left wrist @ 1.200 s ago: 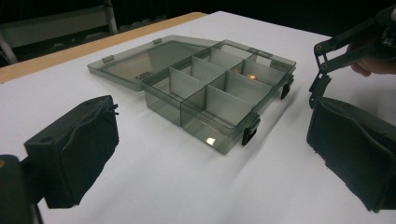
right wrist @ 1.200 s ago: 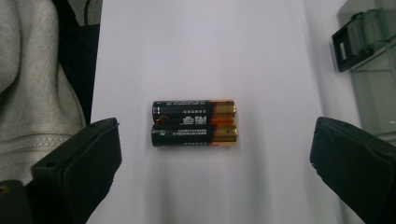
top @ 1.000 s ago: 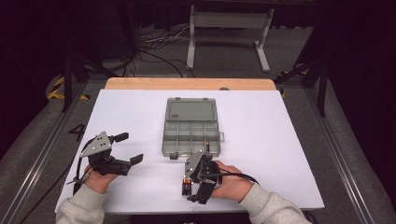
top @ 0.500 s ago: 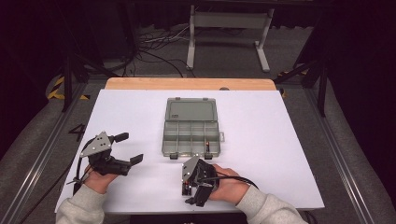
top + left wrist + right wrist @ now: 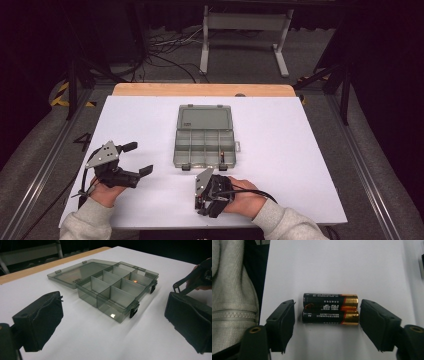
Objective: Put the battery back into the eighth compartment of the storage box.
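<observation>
A: Right gripper (image 5: 325,322)?
B: Jaws apart — two black-and-gold AA batteries (image 5: 330,309) lay side by side between them on the white tabletop (image 5: 332,265), untouched.
A: Left gripper (image 5: 112,322)?
B: Spread wide — smoky clear plastic compartment box (image 5: 117,292), lid open, ahead of it.

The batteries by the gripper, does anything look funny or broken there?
Nothing looks broken. Two batteries lie neatly side by side on the table, gold ends the same way, between the open jaws of the right hand-held gripper. The box sits open and tidy.
</observation>
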Demonstrator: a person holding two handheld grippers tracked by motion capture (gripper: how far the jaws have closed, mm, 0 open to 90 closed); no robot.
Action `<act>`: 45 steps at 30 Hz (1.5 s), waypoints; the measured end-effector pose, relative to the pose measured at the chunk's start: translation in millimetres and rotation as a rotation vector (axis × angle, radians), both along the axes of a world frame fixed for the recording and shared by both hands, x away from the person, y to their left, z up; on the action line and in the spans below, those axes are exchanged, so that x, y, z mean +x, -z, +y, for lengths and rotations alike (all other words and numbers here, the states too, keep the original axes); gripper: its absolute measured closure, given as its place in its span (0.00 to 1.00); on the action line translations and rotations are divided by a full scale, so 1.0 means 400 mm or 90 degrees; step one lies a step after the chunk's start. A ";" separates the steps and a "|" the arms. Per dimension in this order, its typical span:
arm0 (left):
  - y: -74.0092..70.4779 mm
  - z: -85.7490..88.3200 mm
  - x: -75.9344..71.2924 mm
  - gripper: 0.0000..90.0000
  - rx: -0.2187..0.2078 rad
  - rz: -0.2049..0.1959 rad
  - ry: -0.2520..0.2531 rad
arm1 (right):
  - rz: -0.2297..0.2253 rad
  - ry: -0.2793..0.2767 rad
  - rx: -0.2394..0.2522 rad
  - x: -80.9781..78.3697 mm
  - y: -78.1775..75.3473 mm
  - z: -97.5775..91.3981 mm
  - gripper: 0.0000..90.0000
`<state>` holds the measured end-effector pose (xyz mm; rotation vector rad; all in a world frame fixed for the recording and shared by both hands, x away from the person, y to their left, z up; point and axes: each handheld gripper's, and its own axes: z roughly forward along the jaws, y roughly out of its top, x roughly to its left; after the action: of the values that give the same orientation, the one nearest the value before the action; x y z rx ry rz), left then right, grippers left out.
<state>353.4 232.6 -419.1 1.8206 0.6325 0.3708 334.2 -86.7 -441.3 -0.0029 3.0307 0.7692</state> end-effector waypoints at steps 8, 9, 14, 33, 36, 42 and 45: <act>0.000 0.000 0.000 0.03 0.000 0.000 0.001 | 0.000 0.005 0.006 0.005 -0.003 -0.005 0.45; 0.000 -0.001 0.000 0.03 -0.001 0.001 0.001 | 0.001 0.005 0.006 0.006 -0.003 -0.006 0.45; 0.000 0.000 0.000 0.03 -0.003 0.000 0.000 | 0.001 0.006 0.006 0.006 -0.004 -0.005 0.46; 0.000 0.000 0.002 0.03 0.002 0.002 0.003 | -0.028 0.013 0.041 0.016 -0.103 -0.049 0.46; 0.000 0.000 0.002 0.03 0.002 0.002 0.003 | -0.034 0.009 0.043 0.021 -0.122 -0.054 0.46; 0.001 0.000 0.002 0.03 0.000 0.000 0.000 | -0.040 0.011 0.049 0.029 -0.155 -0.066 0.46; 0.000 0.000 0.001 0.03 0.000 0.003 0.002 | -0.045 0.015 0.057 0.036 -0.173 -0.073 0.46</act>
<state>353.9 232.8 -419.2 1.8228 0.6328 0.3651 348.5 -115.9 -372.2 0.0071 2.9219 0.8825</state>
